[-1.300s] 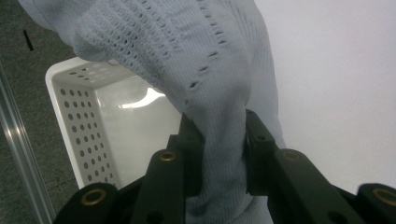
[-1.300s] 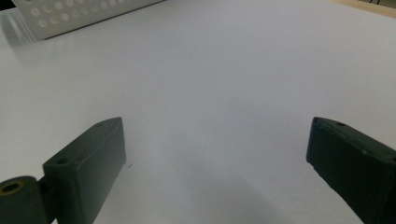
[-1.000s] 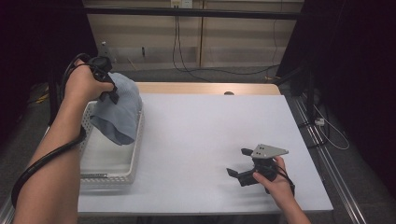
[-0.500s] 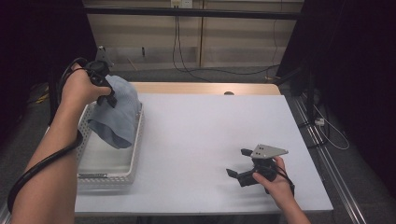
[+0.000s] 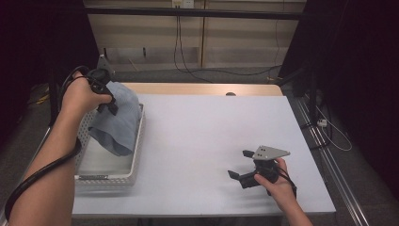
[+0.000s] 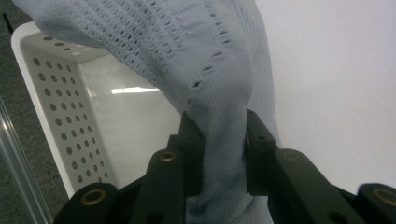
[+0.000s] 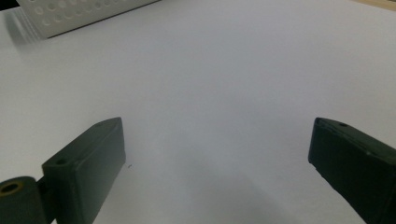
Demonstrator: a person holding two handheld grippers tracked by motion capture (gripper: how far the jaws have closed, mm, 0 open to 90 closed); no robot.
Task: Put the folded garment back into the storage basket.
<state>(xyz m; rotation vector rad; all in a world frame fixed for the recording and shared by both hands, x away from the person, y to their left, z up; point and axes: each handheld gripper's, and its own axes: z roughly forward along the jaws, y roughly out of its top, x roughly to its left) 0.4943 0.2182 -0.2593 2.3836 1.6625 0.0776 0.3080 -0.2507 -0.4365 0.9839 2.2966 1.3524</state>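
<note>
A pale blue knitted cloth (image 5: 117,120) hangs over the white perforated basket (image 5: 82,176) at the table's left, its lower end down inside the basket. My left gripper (image 5: 107,98) is shut on the cloth's top; in the left gripper view the fabric (image 6: 219,70) is bunched between both black jaws, with the basket wall (image 6: 60,107) behind it. My right gripper (image 5: 240,165) rests low over the white table near the front right, open, with bare table between its widely spread jaws (image 7: 215,154).
The white table top (image 5: 207,136) stretches between basket and right hand. A wooden strip (image 5: 202,88) runs along its far edge, with a small dark object (image 5: 230,94) on it. Cables hang at the back wall. The basket's corner (image 7: 79,16) appears far off in the right gripper view.
My left hand has lifted the cloth slightly higher and farther back over the basket. The right hand has stayed where it was.
</note>
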